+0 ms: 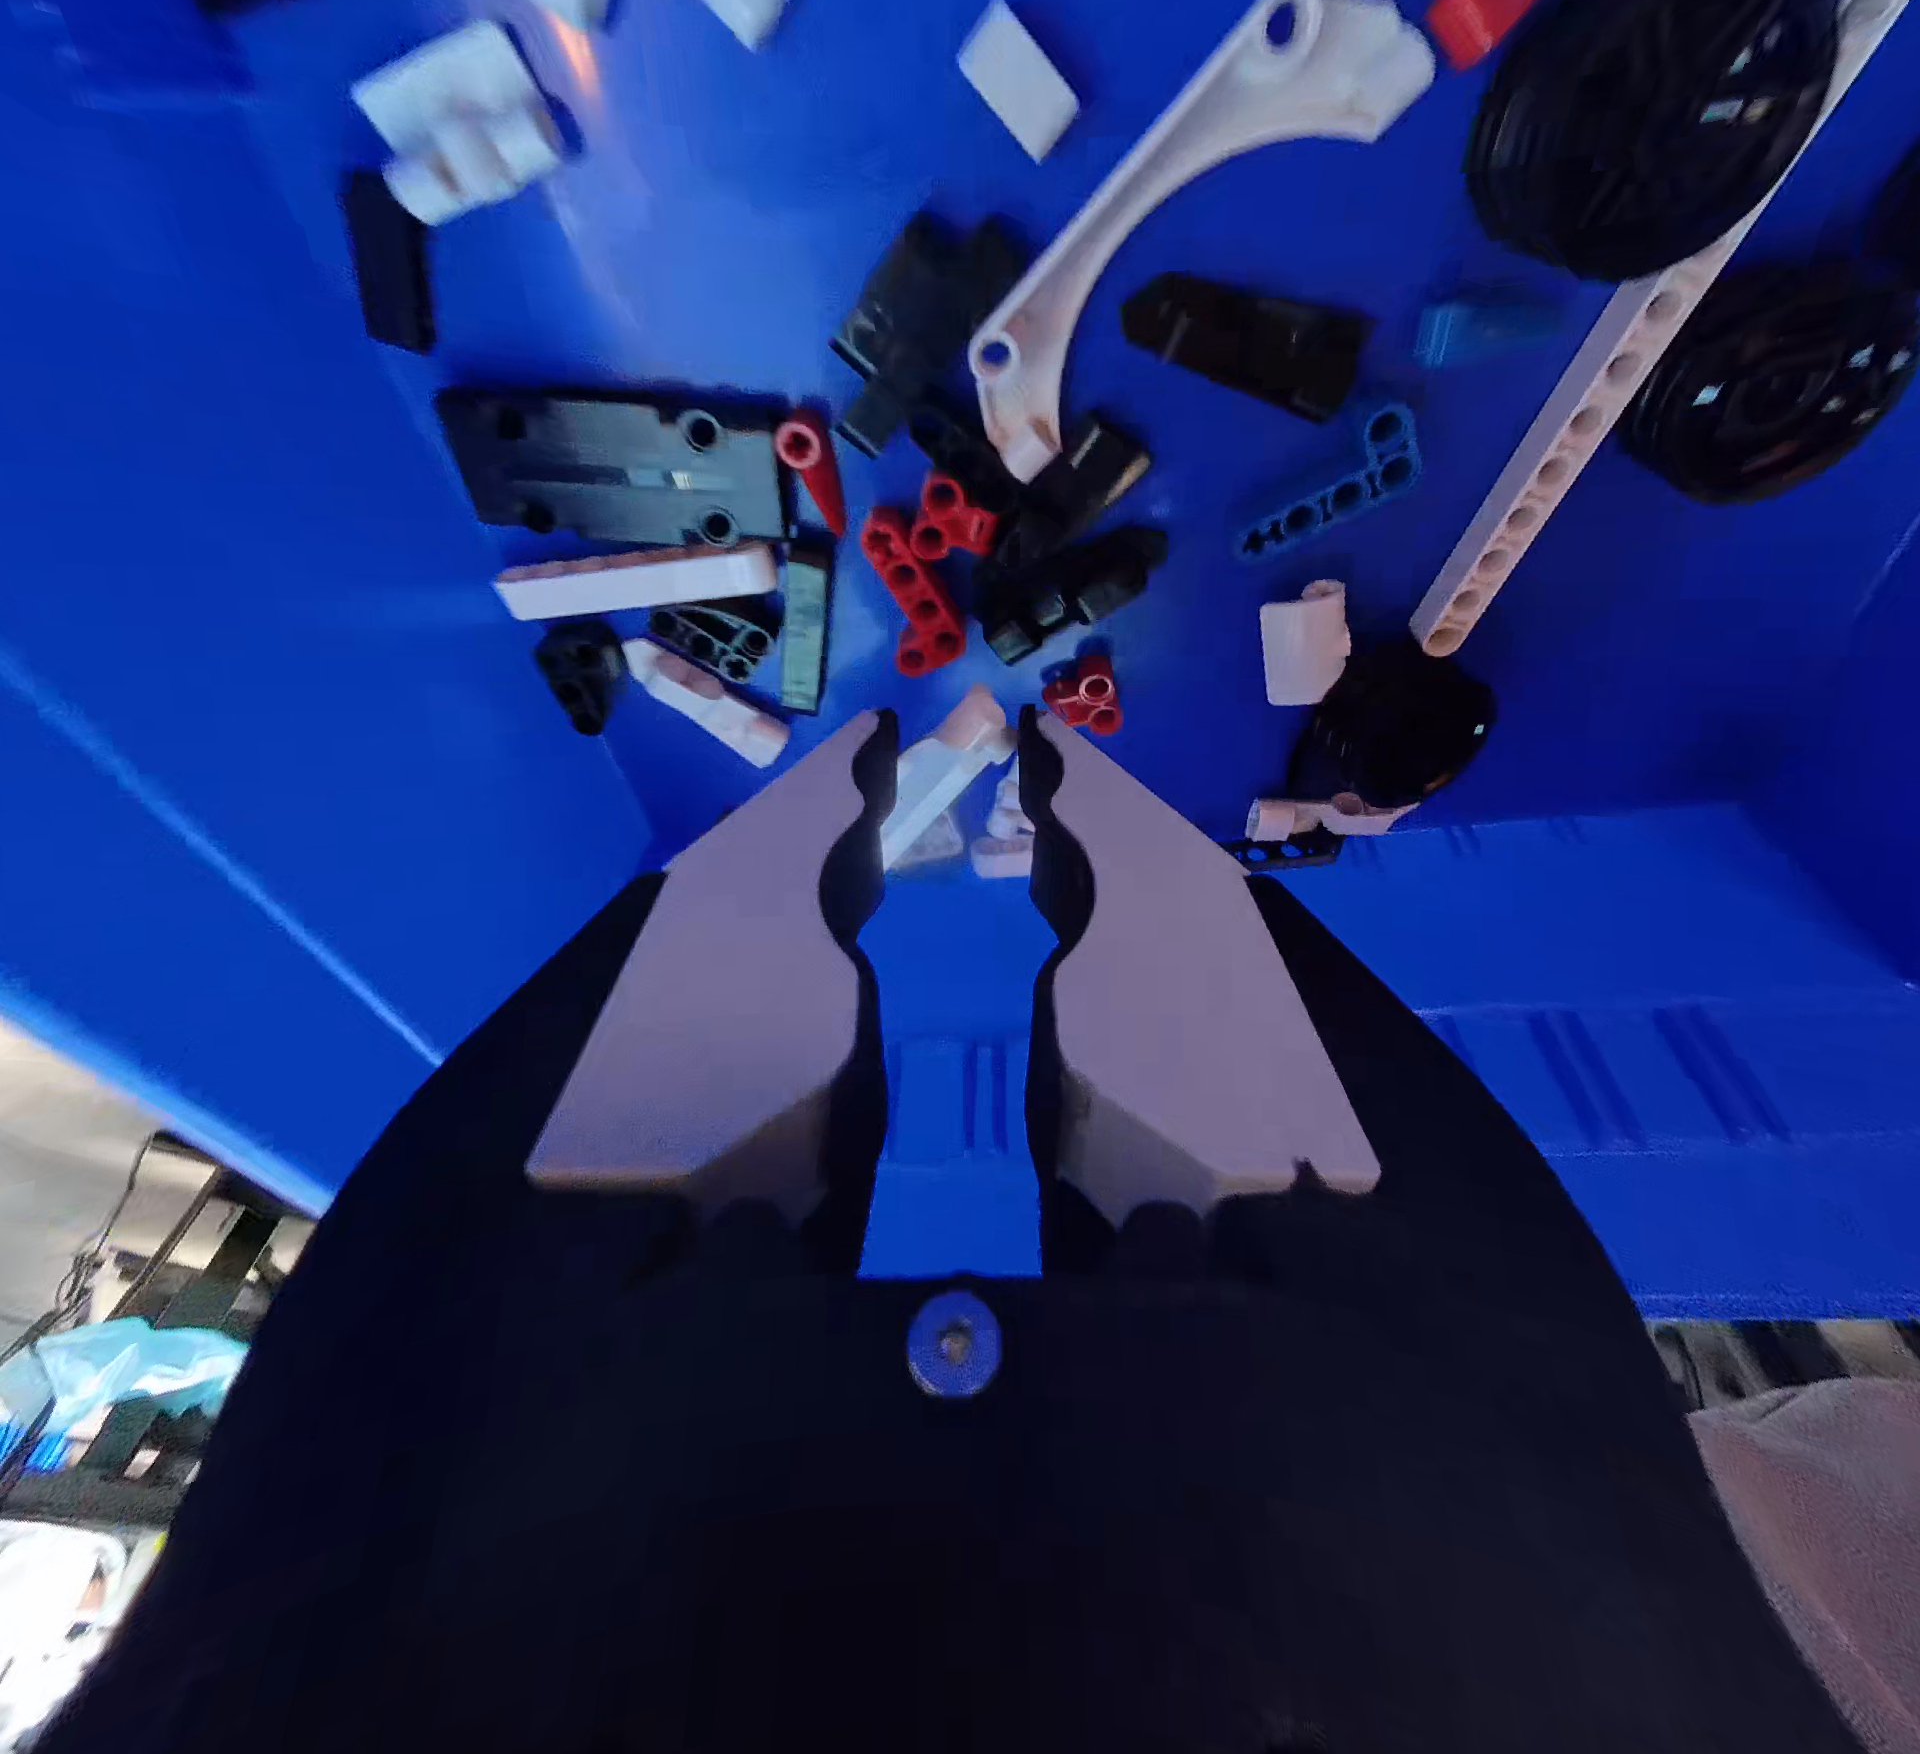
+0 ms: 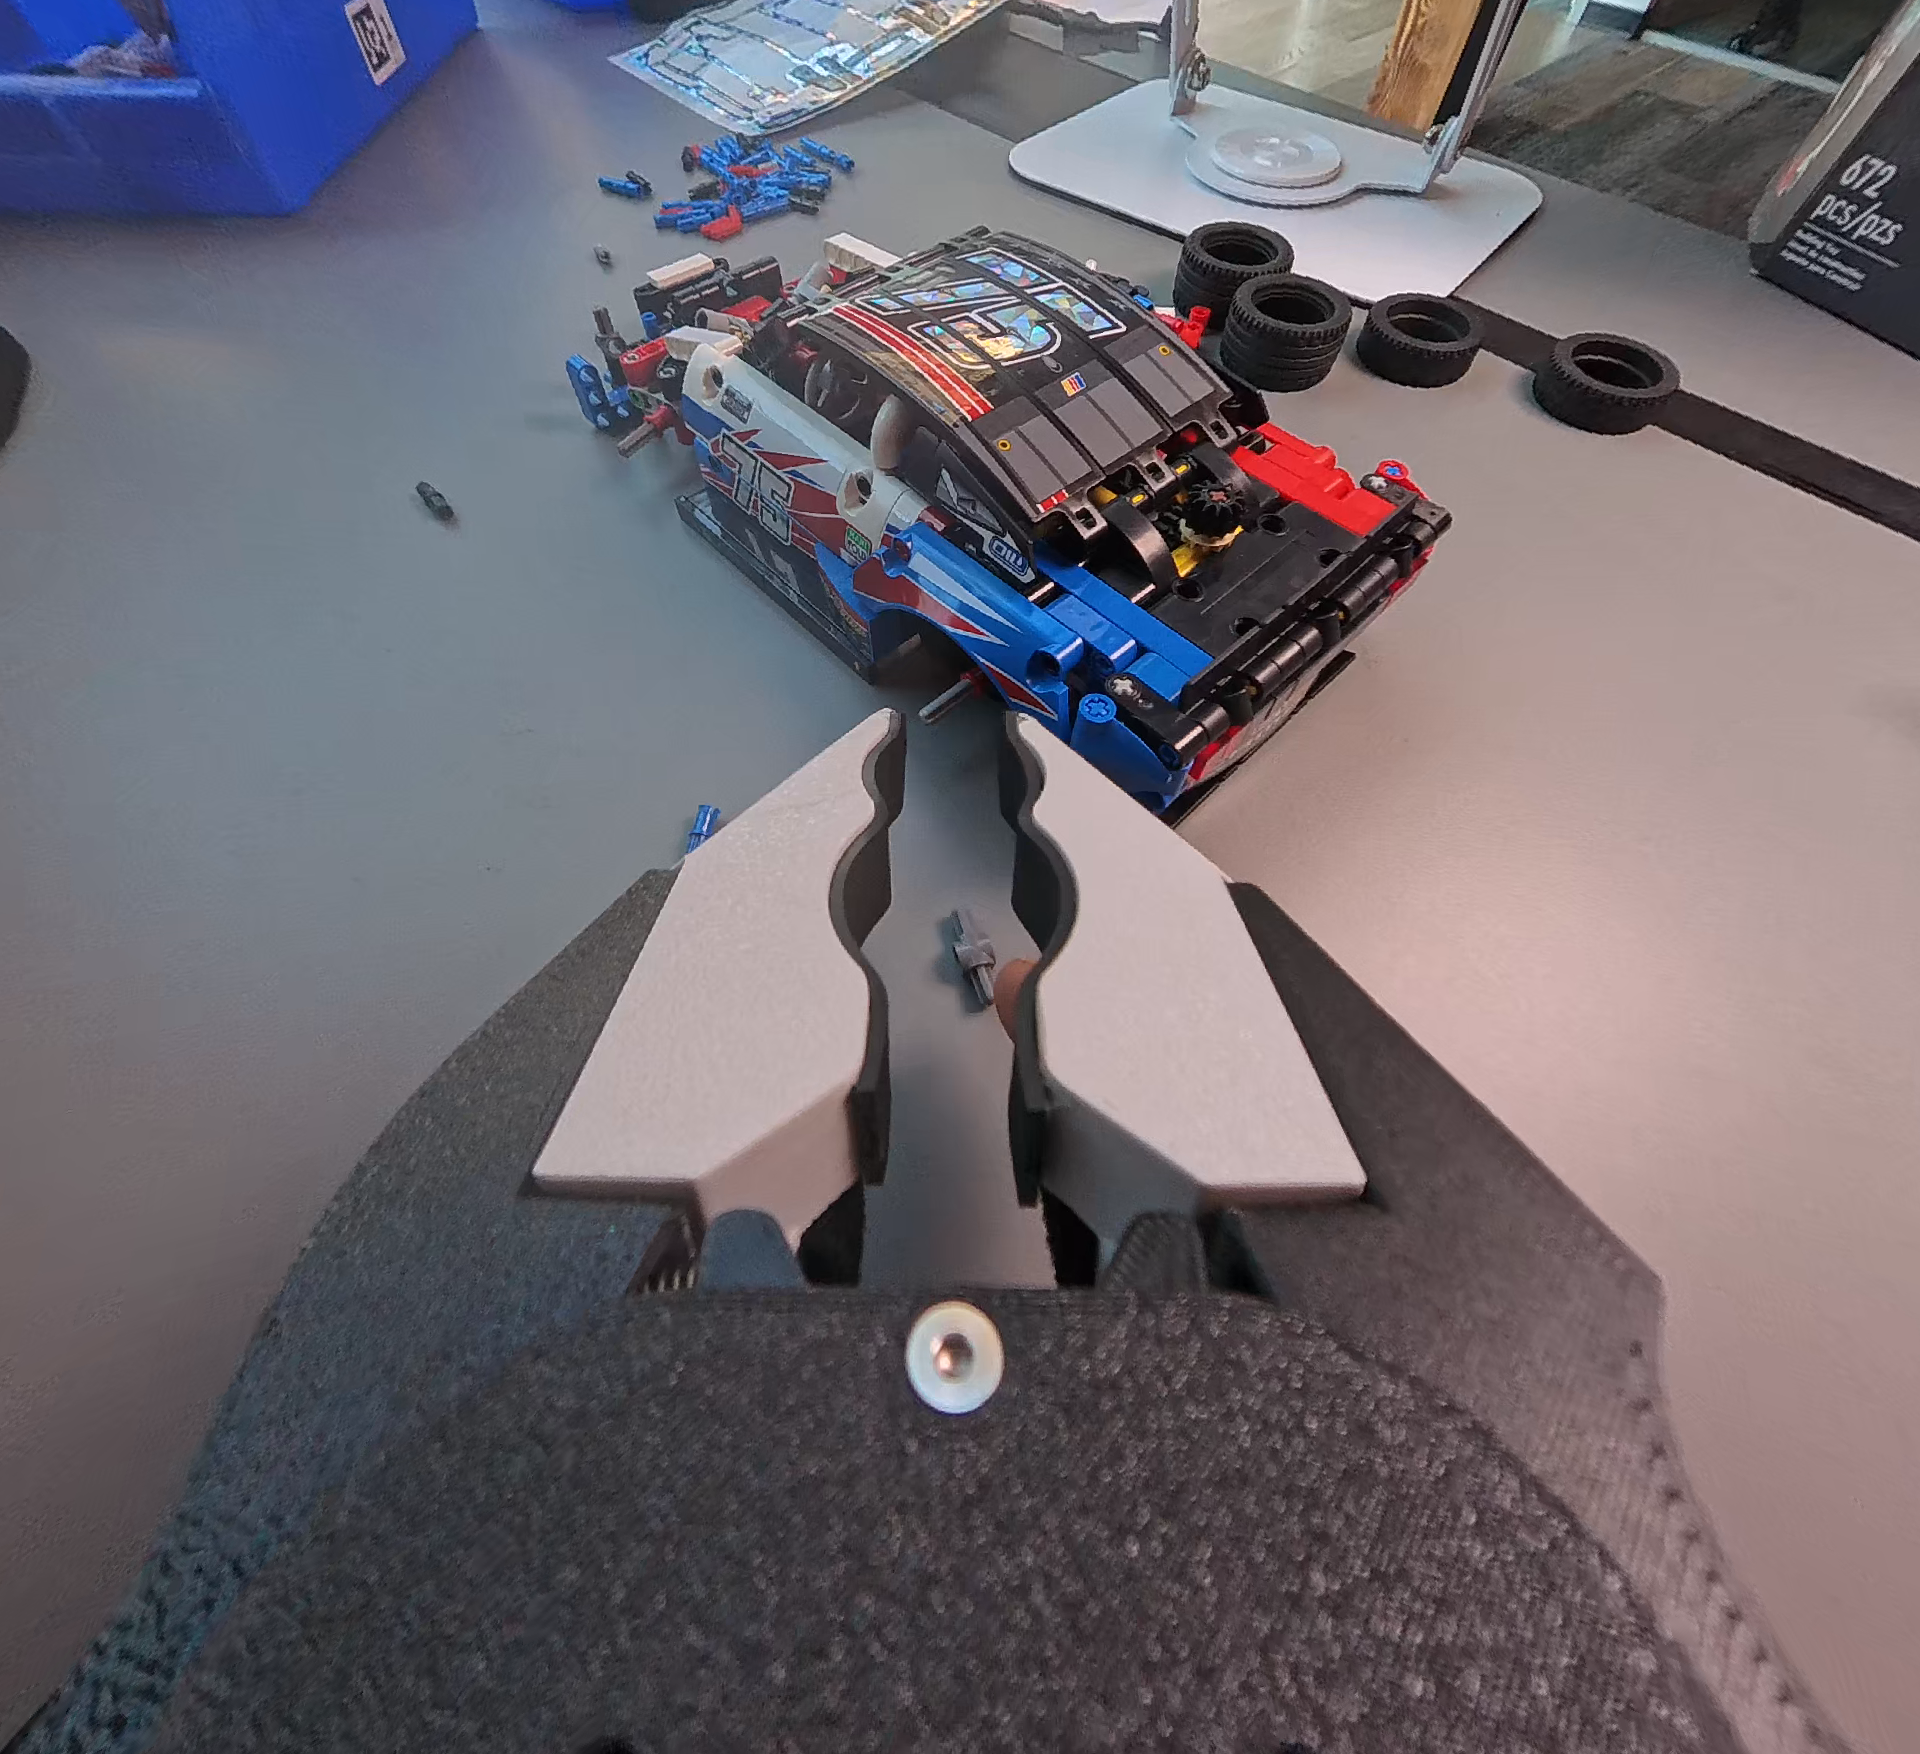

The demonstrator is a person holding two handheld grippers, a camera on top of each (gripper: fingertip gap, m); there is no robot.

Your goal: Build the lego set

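Left gripper (image 1: 951,717): fingers apart and empty, poised inside the blue bin (image 1: 260,665) over a small white piece (image 1: 951,764) among loose parts.
Right gripper (image 2: 951,717): fingers apart, holding nothing, low over the counter (image 2: 312,769) just short of the car's rear.
Lego car (image 2: 997,478): on the counter, body largely built, wheel arches bare; four tyres (image 2: 1288,333) wait beside it.
Step, as I judge: picking a part from the bin.
Doing it well: straddle one piece only, clear of the red connector (image 1: 1086,696), and close squarely on flat sides.

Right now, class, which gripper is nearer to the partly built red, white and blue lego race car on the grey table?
Right. The right gripper hangs open just short of the car's rear corner. The left gripper is open inside the blue parts bin; no car shows there.
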